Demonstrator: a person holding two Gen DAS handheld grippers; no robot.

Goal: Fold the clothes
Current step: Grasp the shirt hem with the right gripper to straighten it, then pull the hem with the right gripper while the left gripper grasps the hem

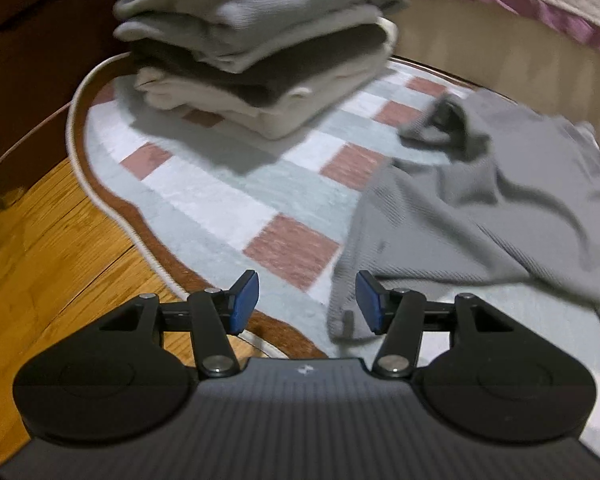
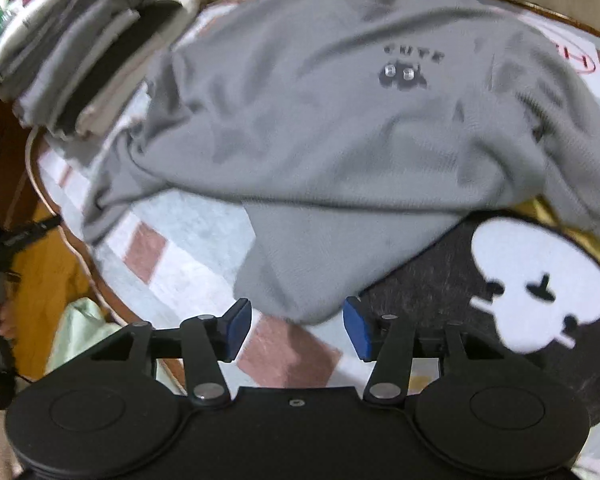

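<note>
Both grippers, left (image 1: 307, 300) and right (image 2: 298, 329), are held wide open and empty over a checked rug (image 1: 220, 196).
A grey sweatshirt (image 2: 320, 128) is spread beside a stack of folded clothes (image 1: 256, 52).

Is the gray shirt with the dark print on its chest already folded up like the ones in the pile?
No, the gray shirt lies spread open and rumpled on the checked rug, beside the stack of folded clothes.

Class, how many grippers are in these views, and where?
2. Left gripper is open at the grey sweatshirt's hem corner; right gripper is open at its lower edge.
</note>
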